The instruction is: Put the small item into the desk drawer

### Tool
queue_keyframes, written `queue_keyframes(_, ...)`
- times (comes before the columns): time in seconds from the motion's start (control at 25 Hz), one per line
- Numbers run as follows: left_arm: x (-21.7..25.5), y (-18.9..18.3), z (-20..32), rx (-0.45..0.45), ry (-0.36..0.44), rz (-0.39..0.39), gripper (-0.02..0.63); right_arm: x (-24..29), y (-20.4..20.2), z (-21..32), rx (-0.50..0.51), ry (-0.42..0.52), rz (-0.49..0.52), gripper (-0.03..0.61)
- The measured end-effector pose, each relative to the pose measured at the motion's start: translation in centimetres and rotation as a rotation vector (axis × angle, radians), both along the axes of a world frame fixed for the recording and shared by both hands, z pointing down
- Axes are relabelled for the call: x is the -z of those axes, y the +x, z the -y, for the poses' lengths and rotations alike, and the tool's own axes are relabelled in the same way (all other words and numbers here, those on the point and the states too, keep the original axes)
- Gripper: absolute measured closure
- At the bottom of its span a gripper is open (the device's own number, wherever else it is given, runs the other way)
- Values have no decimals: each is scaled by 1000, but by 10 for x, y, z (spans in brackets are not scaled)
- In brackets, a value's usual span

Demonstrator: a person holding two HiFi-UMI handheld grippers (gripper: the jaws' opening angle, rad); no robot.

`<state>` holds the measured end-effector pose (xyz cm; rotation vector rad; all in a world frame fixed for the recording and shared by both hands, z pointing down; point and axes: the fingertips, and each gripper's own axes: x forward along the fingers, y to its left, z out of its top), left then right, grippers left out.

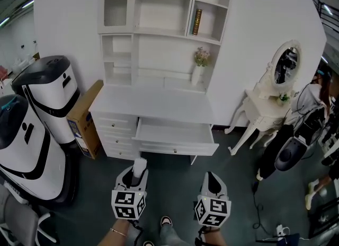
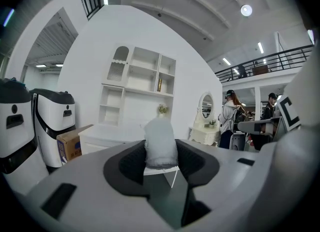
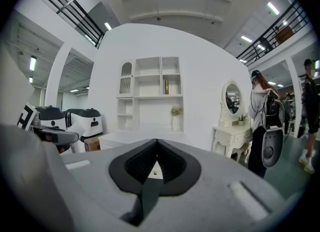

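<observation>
- Head view shows the open white desk drawer [image 1: 175, 132] well apart from both grippers, so letting go early would drop the small white soft-looking item [image 1: 140, 164] on the dark floor [image 1: 238, 186].
- The item stands tall above the pads and is gripped only low down. A jolt could tip it or let it slip out.
- It could also catch on the drawer's front panel if brought in too low.
- Left gripper [image 2: 161, 161]: jaws fairly wide apart, clamped on the white item's sides.
- Right gripper [image 3: 156, 163]: jaws together, with nothing between them.
</observation>
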<state>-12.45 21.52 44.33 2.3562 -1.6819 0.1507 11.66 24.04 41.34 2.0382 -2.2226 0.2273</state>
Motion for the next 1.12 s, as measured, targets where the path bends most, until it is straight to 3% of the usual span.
queue_keyframes(0.56,21,40,126,24,22,47,448,17,44,148,50,31,61,574)
queue_keyframes(1.12,13,44,210,72,-3,34,448,-2,59,243,84,-15,91,574)
